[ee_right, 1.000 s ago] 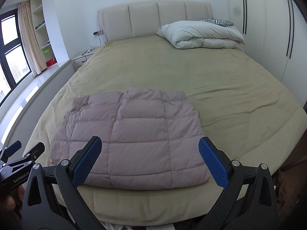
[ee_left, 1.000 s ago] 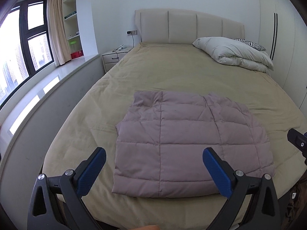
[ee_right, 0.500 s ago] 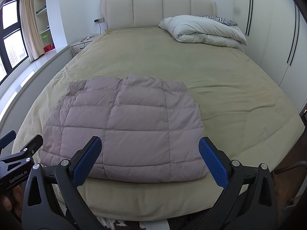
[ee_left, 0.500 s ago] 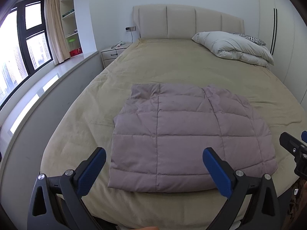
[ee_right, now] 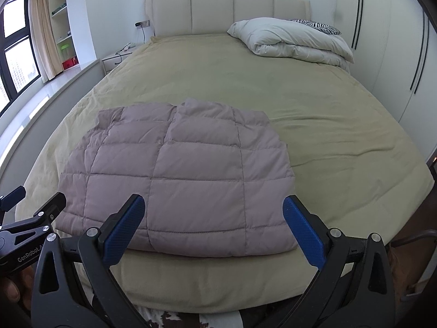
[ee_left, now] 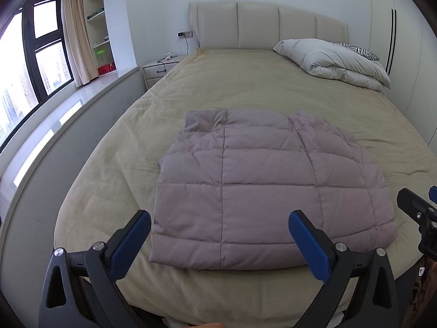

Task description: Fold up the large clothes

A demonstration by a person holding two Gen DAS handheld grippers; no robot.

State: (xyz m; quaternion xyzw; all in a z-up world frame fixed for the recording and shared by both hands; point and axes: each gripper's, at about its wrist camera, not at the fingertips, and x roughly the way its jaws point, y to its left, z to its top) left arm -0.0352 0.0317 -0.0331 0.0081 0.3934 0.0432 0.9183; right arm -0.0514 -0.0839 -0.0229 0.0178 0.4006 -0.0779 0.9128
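Here the bed (ee_left: 245, 87) fills both views under a tan cover. A folded white duvet (ee_right: 292, 41) lies at its far right corner by the headboard. The mauve quilted jacket (ee_left: 259, 191) lies folded flat at the near edge. The left gripper (ee_left: 218, 235) and right gripper (ee_right: 210, 218) hover above that edge, both spread wide, holding nothing.

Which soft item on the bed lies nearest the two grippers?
The mauve quilted jacket, flat near the foot of the bed, just beyond the open left gripper and right gripper. The white duvet is bundled far off by the headboard.
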